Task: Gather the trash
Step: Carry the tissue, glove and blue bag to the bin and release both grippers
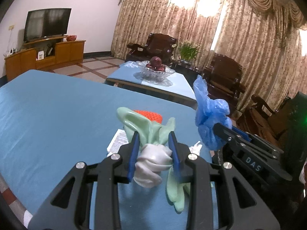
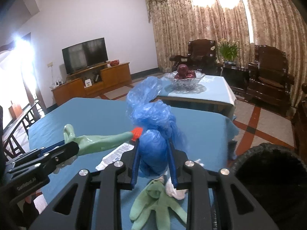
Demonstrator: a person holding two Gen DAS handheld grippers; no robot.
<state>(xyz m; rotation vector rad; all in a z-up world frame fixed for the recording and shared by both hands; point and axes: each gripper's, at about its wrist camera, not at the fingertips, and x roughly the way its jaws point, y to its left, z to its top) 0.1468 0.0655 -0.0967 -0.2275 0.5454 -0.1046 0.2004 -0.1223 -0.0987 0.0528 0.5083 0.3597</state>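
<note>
The left tongs point(image 1: 154, 145) are closed partway on a bunched green and white rubber glove point(image 1: 151, 149), the blue pads pressing its crumpled middle from both sides, so that the pale green cuff flares above the tips and the white part bulges out below them. The right tongs point(image 2: 153, 155) are likewise closed partway, on a crumpled blue plastic bag point(image 2: 151, 132): the pads squeeze its lower bulge while the loose upper part billows above them. Both bundles hang above the surface point(image 1: 57, 111), which is covered in blue cloth. In the left wrist view the right tongs appear at the right with the blue bag held beside the glove, close but apart. Under the tongs a second green glove point(image 2: 159, 205) lies flat on the cloth with its fingers spread, and a crumpled white tissue point(image 2: 175, 189) sits just beside it, touching its cuff. A white printed packet point(image 2: 115, 156) lies on the cloth further out, near an orange textured object point(image 1: 151, 115) that is mostly hidden behind the held glove. At the right edge of the right wrist view a dark round bin point(image 2: 272, 174) opens beside the surface. Beyond, a second blue-covered table carries a glass bowl point(image 2: 185, 80) of red fruit.
</note>
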